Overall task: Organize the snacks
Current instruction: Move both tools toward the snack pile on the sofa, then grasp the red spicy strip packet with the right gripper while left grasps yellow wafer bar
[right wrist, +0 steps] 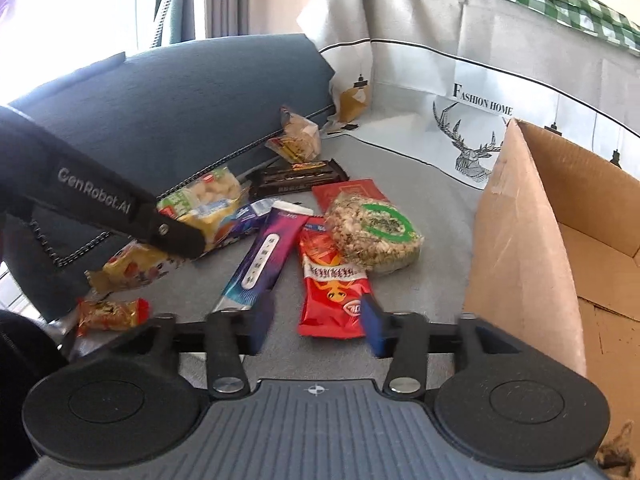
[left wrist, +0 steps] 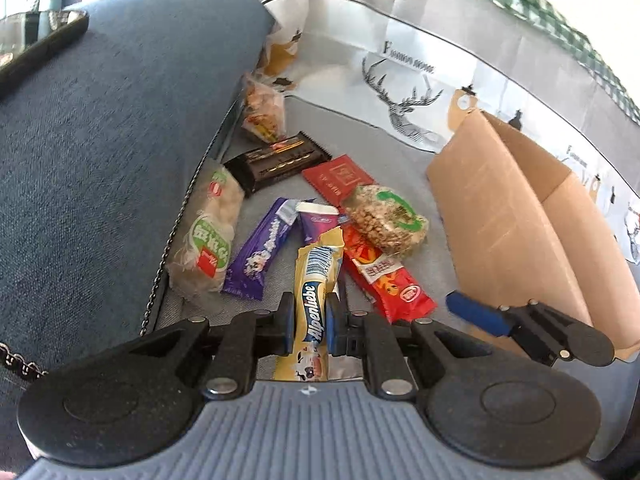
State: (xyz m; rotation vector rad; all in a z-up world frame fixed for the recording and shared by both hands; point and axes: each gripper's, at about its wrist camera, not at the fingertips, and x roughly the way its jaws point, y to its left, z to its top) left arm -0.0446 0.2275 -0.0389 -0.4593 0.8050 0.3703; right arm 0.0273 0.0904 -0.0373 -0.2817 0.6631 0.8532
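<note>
The left gripper [left wrist: 308, 316] is pinching the Alpenliebe stick [left wrist: 314, 312] at about its middle, the two blue pads pressed on its sides; the stick lies at the near edge of the snack pile on the grey sofa seat [left wrist: 408, 148]. The right gripper [right wrist: 316, 320] is spread wide and holds nothing; it hovers over the red snack bag [right wrist: 332, 280], whose near end lies between its fingers.

I judge the stick to be light and a little soft; its glossy wrapper may slip or bend, so the hold at the middle seems good. The red bag looks thin and crinkly, probably light; taking it across its narrow width near the end seems the safest. The round puffed-grain cake [left wrist: 386, 220] looks fragile and could crumble under a strong squeeze.

The cardboard box [right wrist: 532, 220] stands at the right, just beside the pile; its bottom is mostly hidden and its right part is cut off. The near end of the stick is hidden under the gripper body; the small packets at the far left, beside the blue cushion [left wrist: 120, 140], are hard to read.
</note>
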